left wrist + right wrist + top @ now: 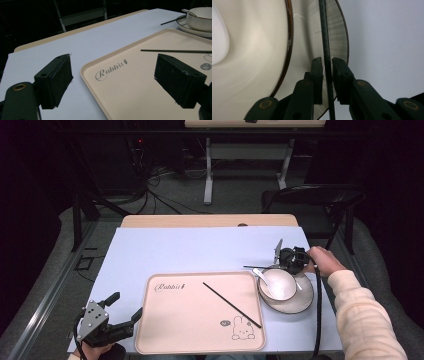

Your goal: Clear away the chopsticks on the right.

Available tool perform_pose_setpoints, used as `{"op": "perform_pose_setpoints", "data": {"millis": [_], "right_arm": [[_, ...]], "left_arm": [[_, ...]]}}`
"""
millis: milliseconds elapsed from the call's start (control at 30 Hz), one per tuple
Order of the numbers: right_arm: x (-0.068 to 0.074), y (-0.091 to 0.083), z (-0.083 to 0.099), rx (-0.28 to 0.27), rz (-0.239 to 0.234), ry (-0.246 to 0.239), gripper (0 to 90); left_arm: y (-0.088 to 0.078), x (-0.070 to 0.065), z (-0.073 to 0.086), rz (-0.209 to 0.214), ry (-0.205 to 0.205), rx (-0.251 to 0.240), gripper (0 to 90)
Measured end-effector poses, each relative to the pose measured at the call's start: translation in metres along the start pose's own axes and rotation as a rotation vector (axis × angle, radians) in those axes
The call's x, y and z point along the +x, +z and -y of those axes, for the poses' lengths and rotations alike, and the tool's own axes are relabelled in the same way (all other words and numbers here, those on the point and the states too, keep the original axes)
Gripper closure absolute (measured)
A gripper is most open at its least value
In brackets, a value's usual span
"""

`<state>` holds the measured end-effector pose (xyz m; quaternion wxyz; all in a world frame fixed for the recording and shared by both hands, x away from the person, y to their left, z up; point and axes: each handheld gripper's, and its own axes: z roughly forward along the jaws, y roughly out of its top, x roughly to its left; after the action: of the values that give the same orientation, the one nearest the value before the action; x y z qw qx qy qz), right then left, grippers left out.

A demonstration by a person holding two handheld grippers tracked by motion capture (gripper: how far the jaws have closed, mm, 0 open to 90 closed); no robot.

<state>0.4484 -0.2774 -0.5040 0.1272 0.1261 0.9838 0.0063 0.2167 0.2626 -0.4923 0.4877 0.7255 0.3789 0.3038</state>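
The right gripper (327, 75) is clamping a black chopstick (325, 45) lying lengthwise across the plate (339, 32); the left gripper (113, 82) is waiting apart.

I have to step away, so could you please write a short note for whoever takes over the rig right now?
Right gripper: shut on a black chopstick lying across the plate rim, beside the bowl.
Left gripper: open, holding nothing, at the tray's near left corner.
Done: one chopstick lies on the tray.
Left: probably lift the gripped chopstick to the tray beside the first; bowl, spoon and plate remain right of the tray.
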Motion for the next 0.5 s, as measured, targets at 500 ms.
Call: {"op": "perform_pose_setpoints", "data": {"millis": [500], "right_arm": [[-0.004,-0.014,0.010,-0.006,0.023,0.091,84.8]], "left_arm": [[0.000,0.000,0.000,0.000,0.001,0.003,14.7]]}}
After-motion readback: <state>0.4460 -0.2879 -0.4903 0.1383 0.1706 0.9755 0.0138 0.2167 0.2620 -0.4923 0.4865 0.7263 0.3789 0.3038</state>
